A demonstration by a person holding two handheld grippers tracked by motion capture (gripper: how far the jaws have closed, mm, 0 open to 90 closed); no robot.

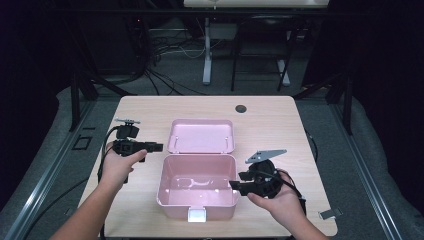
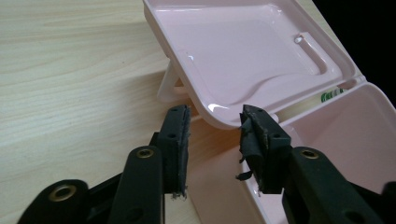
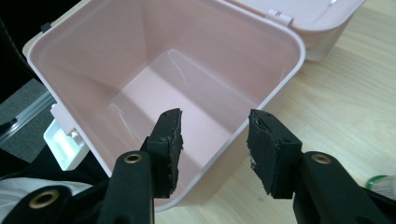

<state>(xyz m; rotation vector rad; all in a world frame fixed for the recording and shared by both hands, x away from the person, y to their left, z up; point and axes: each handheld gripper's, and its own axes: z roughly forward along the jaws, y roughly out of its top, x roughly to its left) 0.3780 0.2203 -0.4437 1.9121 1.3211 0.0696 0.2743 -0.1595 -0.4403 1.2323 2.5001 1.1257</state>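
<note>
Two grippers work at one pink plastic box (image 1: 197, 186), which sits at the middle of the wooden table (image 1: 140, 107) with its lid (image 1: 201, 135) swung fully back on the far hinge and lying open behind the body. The opening step therefore appears complete: the lid rests tilted on its rear edge, the white latch (image 1: 197, 215) hangs free at the near wall, and the interior shows bare pink plastic with nothing inside. The left gripper (image 1: 156, 147) hovers beside the lid's left corner; in the left gripper view its jaws stand apart with the rounded corner of the lid (image 2: 243, 56) lying just ahead of the gap, and neither pad presses on it, so the lid appears released. The right gripper (image 1: 234, 185) is at the box's right wall; in the right gripper view its jaws are spread wide and straddle the rim (image 3: 261, 105), one jaw over the cavity and one outside, with no visible contact on either pad. Judged from this layout, steadying the body and raising the lid are finished, and both tools hold nothing. What remains cannot be read with certainty; a small green-and-white item (image 3: 384, 184) lies at the edge of the right gripper view and may be a candidate for loading into the box.
</note>
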